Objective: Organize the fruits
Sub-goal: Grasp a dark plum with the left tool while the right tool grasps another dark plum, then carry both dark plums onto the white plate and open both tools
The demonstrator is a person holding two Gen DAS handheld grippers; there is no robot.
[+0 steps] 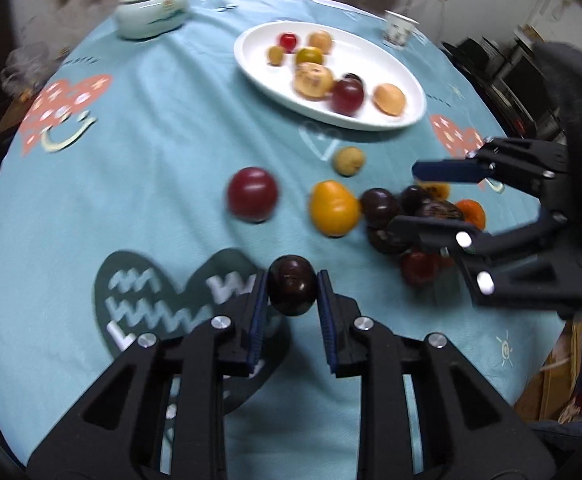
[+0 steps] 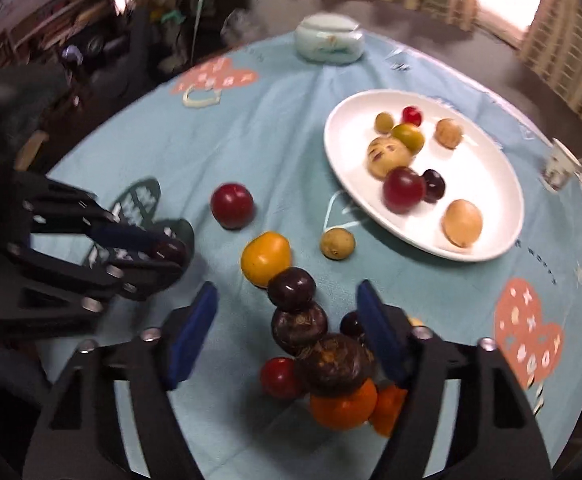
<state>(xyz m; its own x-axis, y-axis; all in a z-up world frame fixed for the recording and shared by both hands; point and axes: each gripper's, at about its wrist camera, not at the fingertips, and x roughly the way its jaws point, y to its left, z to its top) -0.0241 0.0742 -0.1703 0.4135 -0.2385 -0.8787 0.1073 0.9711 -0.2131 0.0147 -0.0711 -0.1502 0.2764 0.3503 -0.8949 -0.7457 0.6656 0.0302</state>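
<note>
Clamped between the blue pads of the left gripper (image 1: 292,291), a dark plum (image 1: 292,290) is being held just above the teal tablecloth (image 1: 151,168), over a dark heart print (image 1: 163,296); in the right wrist view the same plum (image 2: 169,250) is being seen pinched at the tips of that gripper (image 2: 167,252). Nothing is being gripped by the right gripper (image 2: 287,332): its jaws are being held apart over a heap of loose fruit, with no pad being pressed on any piece. That heap is being made up of a dark purple fruit (image 2: 292,289), a second dark fruit (image 2: 300,330), a rough brown fruit (image 2: 335,364), a small red fruit (image 2: 281,378) and an orange fruit (image 2: 345,406), all touching or nearly so. Just beyond them a yellow fruit (image 2: 266,258) is being shown beside the heap, a red plum (image 2: 231,205) standing apart to its left, and a small tan fruit (image 2: 337,243) lying near the rim of the white oval plate (image 2: 499,184). On the plate several fruits are being kept, among them a large red one (image 2: 403,189) and a pale brown one (image 2: 462,223). Farther back a lidded ceramic pot (image 2: 328,42) is being seen near the table edge, and a small patterned cup (image 1: 398,29) beyond the plate.
</note>
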